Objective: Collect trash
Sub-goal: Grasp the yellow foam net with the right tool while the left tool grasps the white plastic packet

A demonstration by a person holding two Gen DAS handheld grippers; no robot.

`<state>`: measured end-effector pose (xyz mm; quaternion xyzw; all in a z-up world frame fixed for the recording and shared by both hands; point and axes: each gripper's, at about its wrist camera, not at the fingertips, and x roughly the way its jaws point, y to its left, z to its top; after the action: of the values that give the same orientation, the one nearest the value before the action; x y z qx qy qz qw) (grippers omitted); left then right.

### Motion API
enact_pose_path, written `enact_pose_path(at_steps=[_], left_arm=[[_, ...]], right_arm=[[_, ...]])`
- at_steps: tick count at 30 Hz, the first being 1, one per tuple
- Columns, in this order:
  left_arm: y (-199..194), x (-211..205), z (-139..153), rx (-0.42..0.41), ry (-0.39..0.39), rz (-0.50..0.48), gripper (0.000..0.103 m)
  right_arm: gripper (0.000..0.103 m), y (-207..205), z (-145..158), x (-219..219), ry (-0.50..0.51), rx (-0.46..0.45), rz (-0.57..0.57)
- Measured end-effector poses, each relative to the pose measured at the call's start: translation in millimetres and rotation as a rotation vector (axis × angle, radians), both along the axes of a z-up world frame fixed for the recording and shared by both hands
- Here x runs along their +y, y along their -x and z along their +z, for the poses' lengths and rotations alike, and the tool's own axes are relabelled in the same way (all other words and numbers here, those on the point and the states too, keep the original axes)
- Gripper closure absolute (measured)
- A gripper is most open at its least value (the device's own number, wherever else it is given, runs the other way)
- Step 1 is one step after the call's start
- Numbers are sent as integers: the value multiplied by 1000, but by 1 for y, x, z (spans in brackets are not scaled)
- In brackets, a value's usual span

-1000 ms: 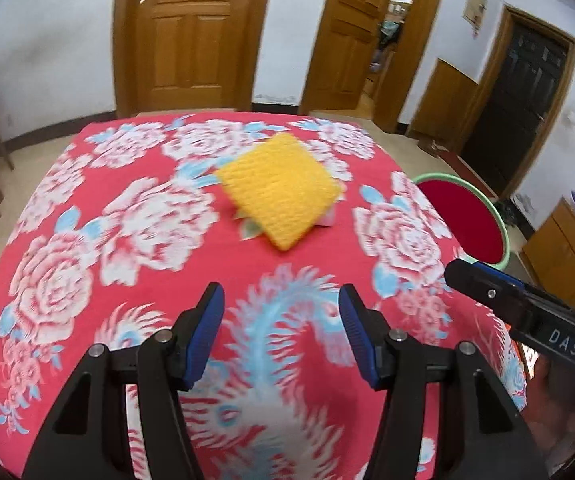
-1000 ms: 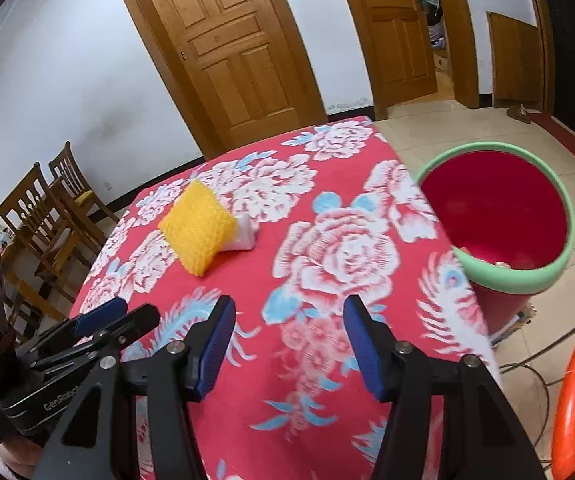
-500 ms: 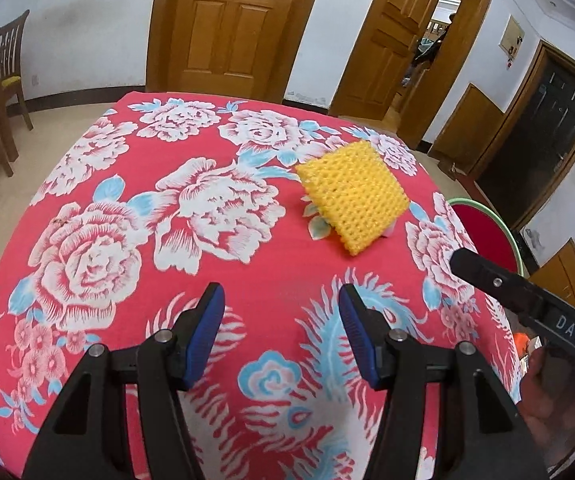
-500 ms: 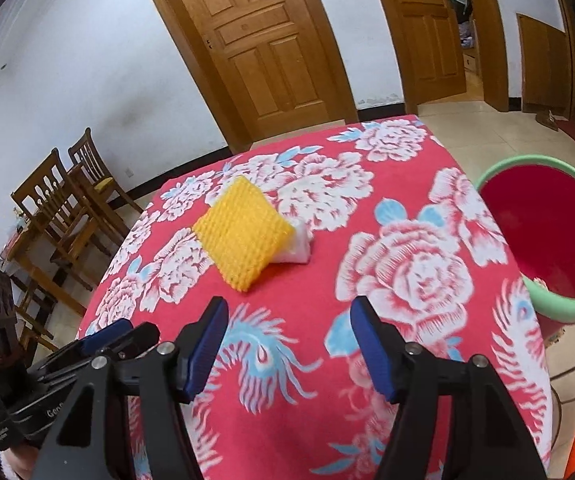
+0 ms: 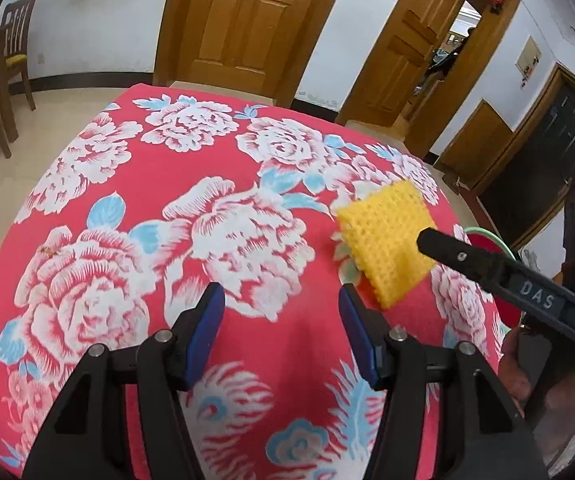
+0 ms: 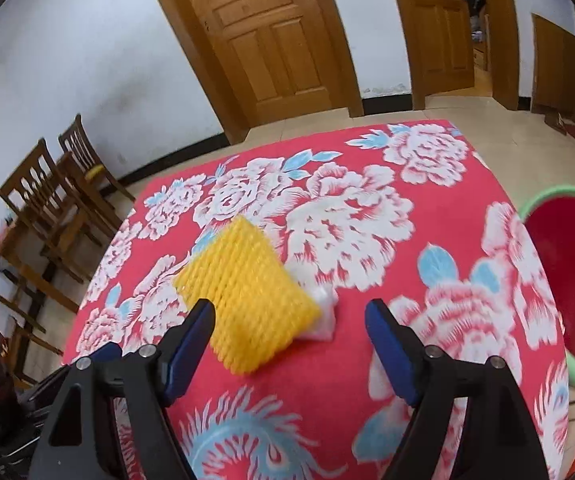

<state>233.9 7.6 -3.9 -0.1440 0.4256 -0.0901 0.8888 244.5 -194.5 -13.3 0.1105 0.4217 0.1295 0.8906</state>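
A yellow foam net sleeve (image 6: 247, 296) lies on the red floral tablecloth (image 6: 387, 208), with a crumpled white tissue (image 6: 323, 316) against its right side. My right gripper (image 6: 289, 328) is open and empty, its jaws low over the cloth just in front of the sleeve and tissue. My left gripper (image 5: 281, 320) is open and empty over the cloth, left of the sleeve (image 5: 383, 240). One finger of the right gripper (image 5: 487, 264) crosses in front of the sleeve in the left wrist view. A red bin with a green rim (image 6: 567, 280) stands beside the table's right edge.
Wooden chairs (image 6: 51, 200) stand left of the table. Wooden doors (image 6: 271, 36) line the far wall, one (image 5: 411, 48) ajar. The table edge drops off on the right toward the bin (image 5: 491, 240).
Both grippers have swung left and moved in over the table. The right gripper has come close to the yellow sleeve and tissue, and the bin has slid to the right edge of its view.
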Motion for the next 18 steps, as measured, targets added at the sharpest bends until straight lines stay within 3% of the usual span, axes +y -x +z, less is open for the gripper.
enact_pose_path(at_steps=[2, 4, 5, 10, 14, 18], left_arm=[[-5, 1, 1, 1, 5, 0, 44], [-11, 0, 1, 12, 5, -8, 44], [-13, -1, 1, 17, -1, -12, 44], [-30, -17, 5, 20, -32, -45, 44], [-42, -36, 7, 21, -32, -81, 38], [-49, -61, 8, 2, -28, -155, 28]], right_arm=[[38, -7, -4, 4, -8, 26, 19], [78, -13, -8, 6, -41, 59, 45], [85, -15, -10, 5, -53, 61, 56], [88, -5, 1, -12, -210, -8, 80], [88, -2, 13, -27, -193, -60, 25], [88, -1, 16, -60, -253, -81, -70]])
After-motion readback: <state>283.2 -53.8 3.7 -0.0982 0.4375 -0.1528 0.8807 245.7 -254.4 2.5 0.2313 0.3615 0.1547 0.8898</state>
